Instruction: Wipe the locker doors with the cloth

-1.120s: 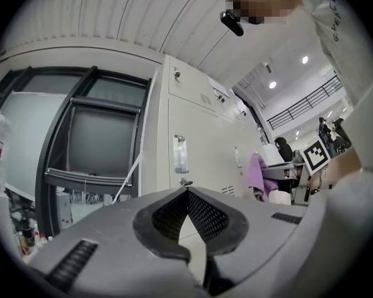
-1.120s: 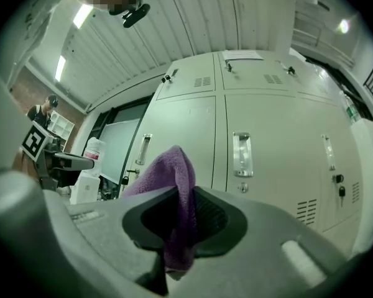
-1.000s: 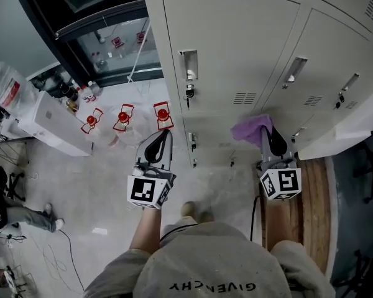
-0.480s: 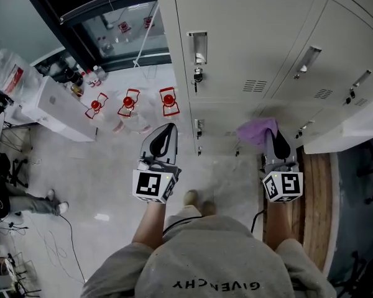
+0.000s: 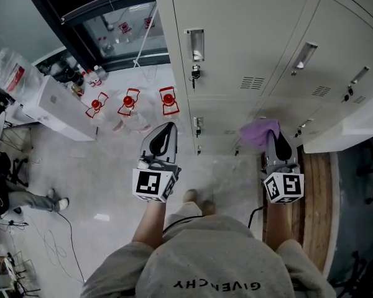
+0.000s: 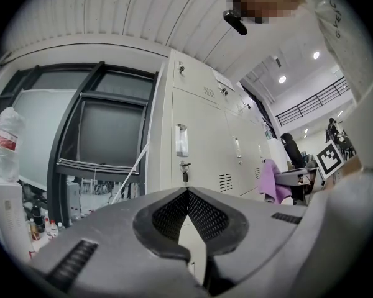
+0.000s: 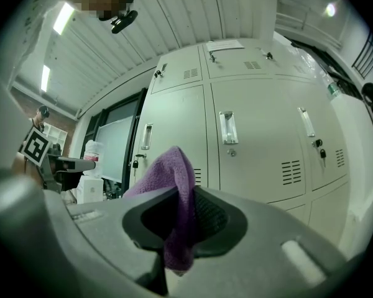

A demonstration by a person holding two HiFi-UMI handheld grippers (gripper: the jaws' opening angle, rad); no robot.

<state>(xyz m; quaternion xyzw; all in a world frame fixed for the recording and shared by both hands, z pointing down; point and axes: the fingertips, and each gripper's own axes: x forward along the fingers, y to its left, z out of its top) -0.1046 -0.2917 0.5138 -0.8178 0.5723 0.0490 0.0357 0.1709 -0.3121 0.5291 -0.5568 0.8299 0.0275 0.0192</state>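
Note:
A bank of pale grey lockers fills the upper right of the head view, its doors shut. My right gripper is shut on a purple cloth, which bunches out past the jaw tips a short way off the lower doors. My left gripper is shut with nothing in it, held lower left of the keyed door handle. The same handle and key show ahead in the left gripper view.
Three red-capped bottles stand on the floor left of the lockers. A white cabinet with small bottles is further left. A wooden strip runs along the right, under a white ledge. Another person's legs lie at far left.
The head view has shifted slightly, so the lockers sit a little further right. Both grippers hold nearly the same pose; the right one with the cloth has edged slightly right.

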